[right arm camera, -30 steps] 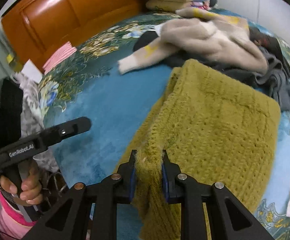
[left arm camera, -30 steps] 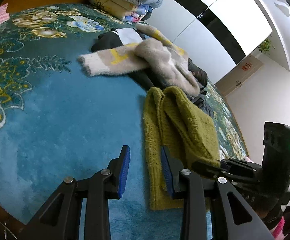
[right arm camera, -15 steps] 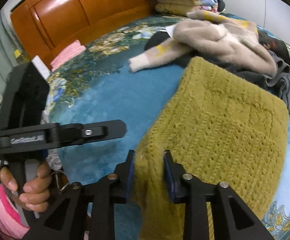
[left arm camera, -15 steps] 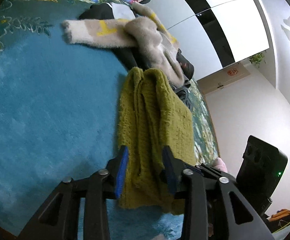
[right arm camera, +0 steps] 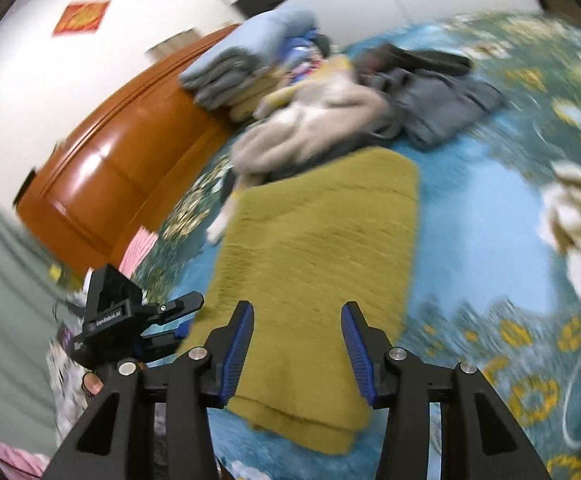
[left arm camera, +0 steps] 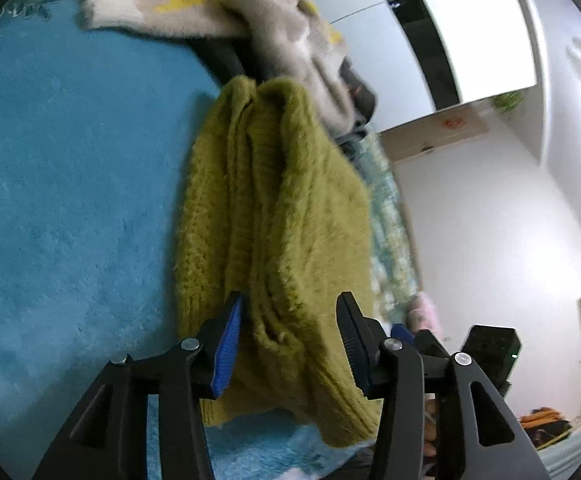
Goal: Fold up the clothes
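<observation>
An olive-green knit sweater (left arm camera: 282, 216) lies folded lengthwise on the blue floral bedspread (left arm camera: 70, 208); it also shows in the right wrist view (right arm camera: 322, 248). My left gripper (left arm camera: 290, 340) is open, its jaws on either side of the sweater's near edge, not closed on it. My right gripper (right arm camera: 296, 344) is open above the sweater's near end. The left gripper shows in the right wrist view (right arm camera: 146, 320) at the sweater's left edge.
A beige fuzzy sweater (left arm camera: 250, 20) lies over dark clothes beyond the green one; it also shows in the right wrist view (right arm camera: 314, 124). Grey clothes (right arm camera: 442, 104), stacked folded blankets (right arm camera: 242, 64) and an orange wooden headboard (right arm camera: 122, 160) stand at the back.
My right gripper has let go of the green sweater and opened wide. My left gripper has moved in over the sweater's edge and opened wider. Both views swung.
</observation>
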`<state>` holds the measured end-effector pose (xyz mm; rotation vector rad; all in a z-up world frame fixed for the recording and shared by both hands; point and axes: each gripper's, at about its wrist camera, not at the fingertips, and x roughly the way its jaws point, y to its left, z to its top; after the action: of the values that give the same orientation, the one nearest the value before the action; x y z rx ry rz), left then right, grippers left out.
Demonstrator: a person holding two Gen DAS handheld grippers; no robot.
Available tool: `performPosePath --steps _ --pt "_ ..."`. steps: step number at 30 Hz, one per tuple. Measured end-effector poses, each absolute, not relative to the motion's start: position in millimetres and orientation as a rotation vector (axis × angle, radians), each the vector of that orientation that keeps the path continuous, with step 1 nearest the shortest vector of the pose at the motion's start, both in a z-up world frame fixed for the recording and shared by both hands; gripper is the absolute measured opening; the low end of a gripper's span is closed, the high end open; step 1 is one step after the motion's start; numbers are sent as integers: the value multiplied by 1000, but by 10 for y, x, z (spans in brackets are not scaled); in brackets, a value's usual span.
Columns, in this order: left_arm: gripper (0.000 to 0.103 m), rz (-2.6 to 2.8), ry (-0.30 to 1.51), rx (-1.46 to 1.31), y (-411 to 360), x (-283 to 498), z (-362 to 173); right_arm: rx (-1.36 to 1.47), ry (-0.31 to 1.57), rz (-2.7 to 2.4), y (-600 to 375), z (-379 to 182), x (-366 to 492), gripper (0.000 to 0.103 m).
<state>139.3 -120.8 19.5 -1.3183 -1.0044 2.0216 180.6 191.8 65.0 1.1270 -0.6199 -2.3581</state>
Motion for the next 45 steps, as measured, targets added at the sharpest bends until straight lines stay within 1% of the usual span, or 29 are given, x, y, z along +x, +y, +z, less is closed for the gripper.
performPosePath --steps 2,3,4,5,8,11,13,14,16,20,24,26,28,29,33,37,39,41,44,45 --pt "47 2047 -967 -1325 -1110 1420 223 1143 -681 -2342 1988 546 1826 49" --pt "42 2072 -939 -1331 -1069 1433 248 1147 -692 -2337 2013 521 1836 49" --pt "27 2103 -910 -1333 -1041 1437 286 1149 -701 -2332 2038 500 1847 49" --pt "23 2134 -881 -1334 -1013 1442 324 1150 -707 -2329 2053 489 1850 49" --pt "20 2199 -821 -1255 -980 1510 546 1139 -712 -2323 2091 481 1855 49" --pt "20 2228 -800 -1105 -1048 1641 876 1123 -711 -2327 2113 489 1877 49" --pt "20 2262 -785 -1097 -1113 1656 909 1125 -721 -2324 2129 465 1879 49" --pt "20 2281 -788 -1131 -1161 1644 840 1138 -731 -2315 2132 433 1871 49" --pt "20 2283 -838 -1258 -1249 1544 538 1173 -748 -2288 2115 355 1874 49" --pt "21 2192 -994 -1355 -1379 1487 108 1249 -786 -2225 2058 183 1842 49" --pt "22 2172 -984 -1333 -1405 1460 188 1304 -828 -2180 2025 46 1795 52" --pt "33 2155 -1003 -1305 -1452 1474 235 1318 -856 -2157 2011 -4 1779 53" --pt "39 2157 -1020 -1260 -1525 1495 277 1324 -871 -2139 1977 -40 1769 56" --pt "39 2162 -1024 -1243 -1552 1516 302 1331 -879 -2128 1951 -65 1761 59" --pt "41 2180 -1039 -1184 -1661 1587 384 1342 -881 -2097 1824 -107 1738 62" --pt "41 2185 -1057 -1176 -1726 1619 386 1334 -904 -2104 1780 -78 1732 63" --pt "41 2184 -1060 -1183 -1732 1624 377 1320 -952 -2095 1858 -60 1729 57" --pt "41 2177 -1057 -1192 -1708 1621 364 1305 -1001 -2086 1936 -43 1727 39" --pt "41 2173 -1041 -1200 -1666 1607 365 1282 -1073 -2071 2054 -17 1723 29" --pt "41 2173 -1034 -1203 -1650 1595 365 1274 -1097 -2065 2093 -8 1722 28"
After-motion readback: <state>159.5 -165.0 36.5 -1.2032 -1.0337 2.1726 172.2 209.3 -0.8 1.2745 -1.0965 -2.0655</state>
